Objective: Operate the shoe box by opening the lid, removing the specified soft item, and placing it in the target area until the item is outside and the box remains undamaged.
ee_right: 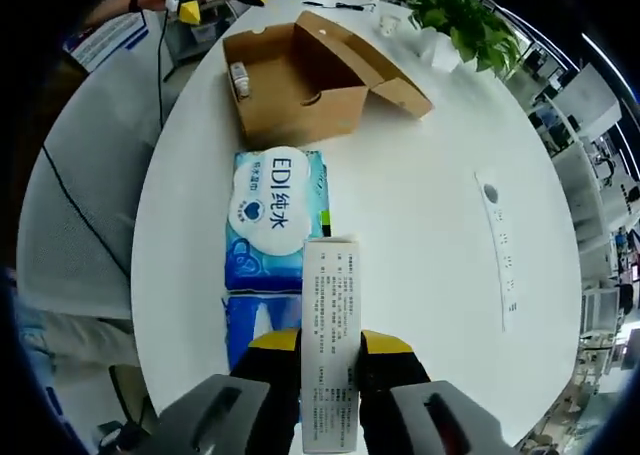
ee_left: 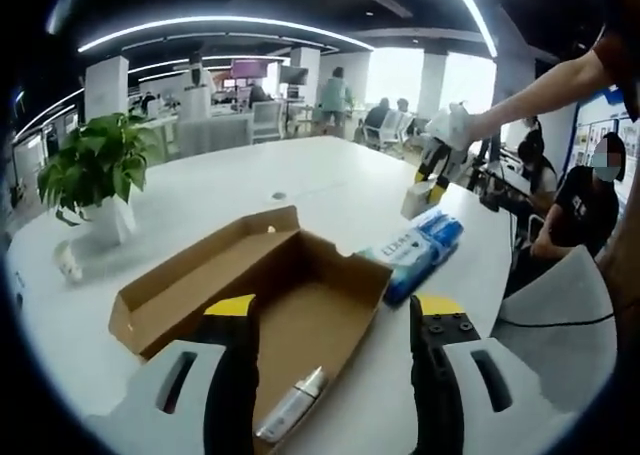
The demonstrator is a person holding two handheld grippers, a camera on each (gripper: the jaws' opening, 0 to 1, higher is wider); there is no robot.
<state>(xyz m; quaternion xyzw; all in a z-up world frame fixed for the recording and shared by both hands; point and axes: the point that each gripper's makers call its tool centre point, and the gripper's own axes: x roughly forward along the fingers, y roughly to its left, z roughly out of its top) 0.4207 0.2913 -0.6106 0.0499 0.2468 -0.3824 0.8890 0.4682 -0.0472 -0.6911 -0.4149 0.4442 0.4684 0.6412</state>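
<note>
The brown cardboard shoe box [ee_left: 300,295] lies on the white table with its lid [ee_left: 190,275] folded back to the left. Inside, near its close end, rests a small white tube [ee_left: 290,410]. My left gripper [ee_left: 336,307] is open above the box's near end, with nothing between its jaws. A blue soft tissue pack [ee_left: 420,247] lies on the table beside the box. My right gripper [ee_right: 330,343] is shut on a narrow white printed carton [ee_right: 330,325], held over the tissue pack [ee_right: 272,220], short of the open box [ee_right: 300,85].
A potted green plant [ee_left: 95,170] stands at the table's left edge, with a small white cup [ee_left: 68,262] near it. A white power strip [ee_right: 500,250] lies on the table. A grey chair [ee_left: 560,315] and a seated person [ee_left: 585,200] are beyond the right edge.
</note>
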